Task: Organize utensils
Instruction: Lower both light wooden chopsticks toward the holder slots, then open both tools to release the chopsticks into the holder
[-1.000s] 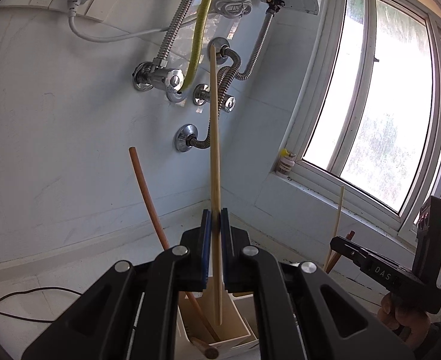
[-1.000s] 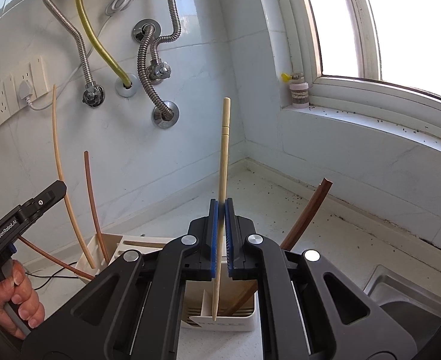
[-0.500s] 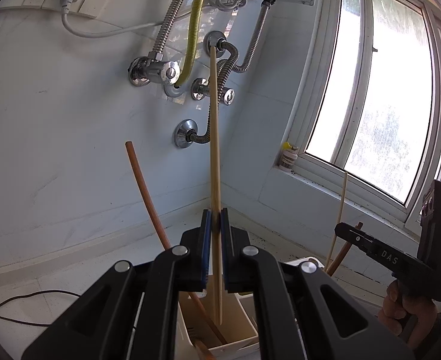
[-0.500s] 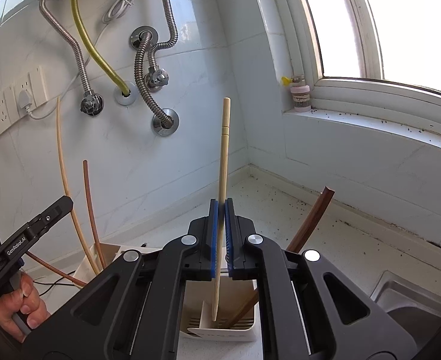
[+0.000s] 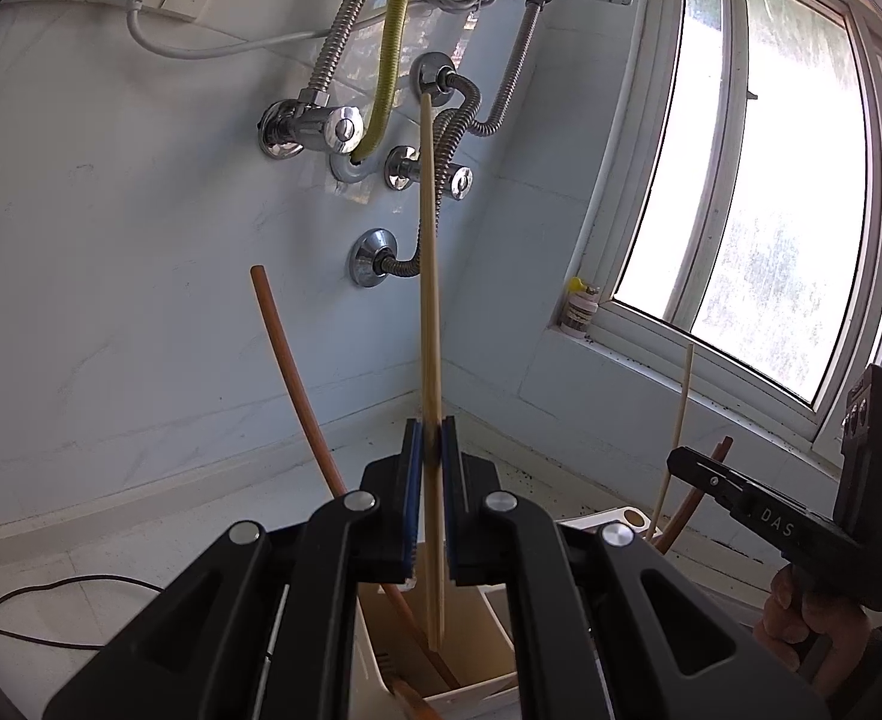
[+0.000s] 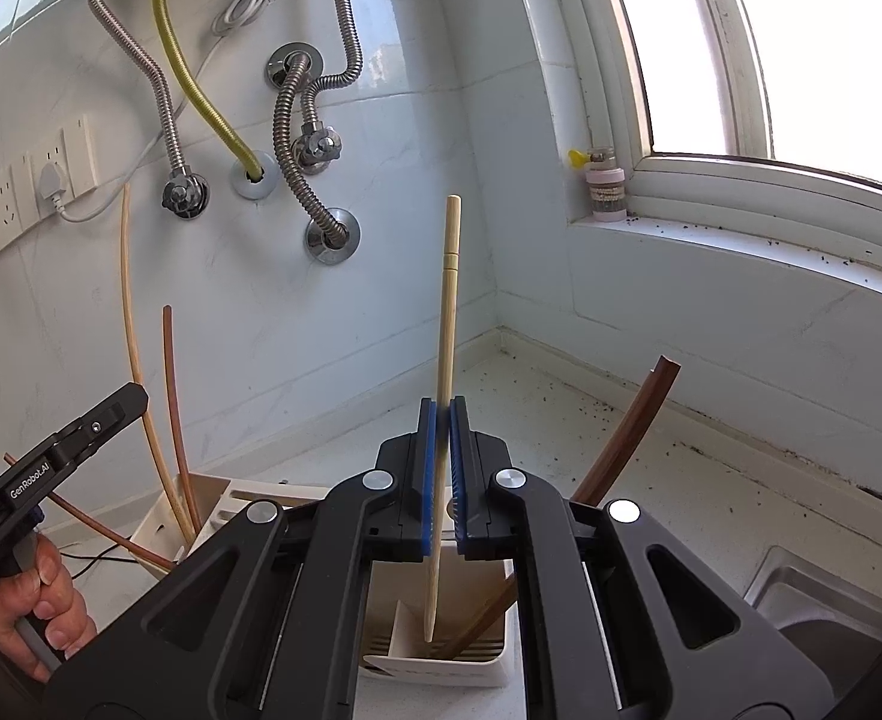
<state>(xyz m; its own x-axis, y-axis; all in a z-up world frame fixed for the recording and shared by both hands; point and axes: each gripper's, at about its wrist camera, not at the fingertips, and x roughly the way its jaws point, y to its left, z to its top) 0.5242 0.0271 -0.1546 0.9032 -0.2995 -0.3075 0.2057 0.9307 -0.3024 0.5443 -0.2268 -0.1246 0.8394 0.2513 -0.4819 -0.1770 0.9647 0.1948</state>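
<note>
My left gripper (image 5: 431, 441) is shut on a light wooden chopstick (image 5: 428, 276), held upright with its lower tip inside a compartment of the white utensil holder (image 5: 471, 687). A reddish-brown chopstick (image 5: 288, 372) leans in the same compartment. My right gripper (image 6: 443, 420) is shut on another light chopstick (image 6: 447, 324), its tip down in a compartment of the holder (image 6: 441, 657), beside a dark brown chopstick (image 6: 633, 426). The left gripper also shows in the right wrist view (image 6: 69, 444), and the right gripper in the left wrist view (image 5: 759, 510).
Metal hoses and valves (image 5: 333, 132) hang on the tiled wall behind. A small jar (image 6: 606, 192) stands on the window sill. A steel sink (image 6: 825, 594) lies at the right. A black cable (image 5: 51, 594) runs over the counter at the left.
Both grippers have moved a little lower and closer to the holder, so both held chopsticks reach deeper into their compartments.
</note>
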